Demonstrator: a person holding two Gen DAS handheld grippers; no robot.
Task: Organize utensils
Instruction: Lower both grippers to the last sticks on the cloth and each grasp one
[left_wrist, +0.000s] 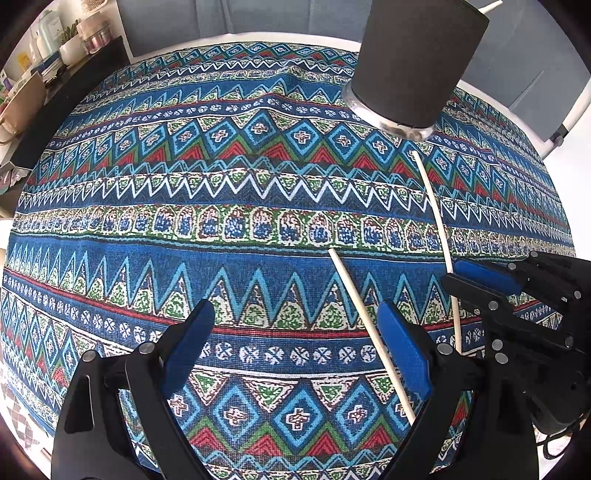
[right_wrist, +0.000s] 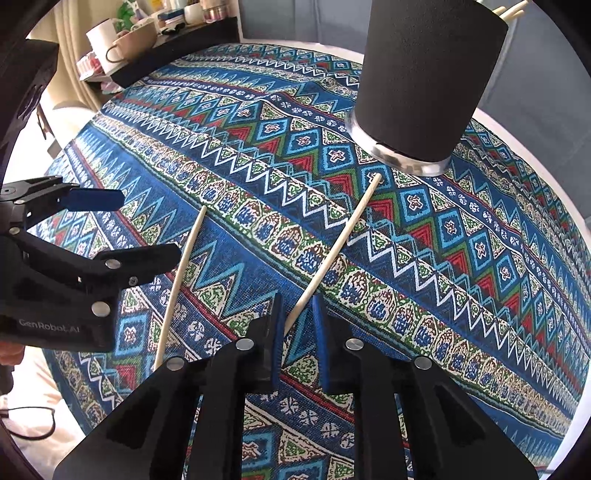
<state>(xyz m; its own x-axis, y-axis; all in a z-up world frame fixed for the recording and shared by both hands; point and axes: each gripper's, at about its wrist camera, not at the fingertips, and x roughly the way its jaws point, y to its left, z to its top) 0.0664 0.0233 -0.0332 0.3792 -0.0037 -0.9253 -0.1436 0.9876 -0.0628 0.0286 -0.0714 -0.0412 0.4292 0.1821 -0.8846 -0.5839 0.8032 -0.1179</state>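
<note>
right wrist view, nearest first: the right gripper (right_wrist: 299, 314) has its blue pads pinched on the near end of a chopstick (right_wrist: 334, 247), which runs away from the jaws with its far tip close to the base of the black utensil holder (right_wrist: 424, 85). left of it in that view a second chopstick (right_wrist: 181, 275) lies on the patterned tablecloth (right_wrist: 480, 258), and the left gripper (left_wrist: 295, 354) hangs over its near part with jaws spread wide; in the left wrist view the stick passes just inside the right-hand pad, touching nothing that i can confirm. farther back the holder stands upright on the cloth with more pale sticks poking from its top rim. beyond the table edge a dark shelf (right_wrist: 177, 48) carries cups and jars. judging the risks: the right grip sits at the very end of a thin round stick, so it may swivel or slip out on lifting, and its long free end could knock the holder. the left jaws are off-centre over their stick, so closing could roll it away, and the two grippers are near enough to bump.
</note>
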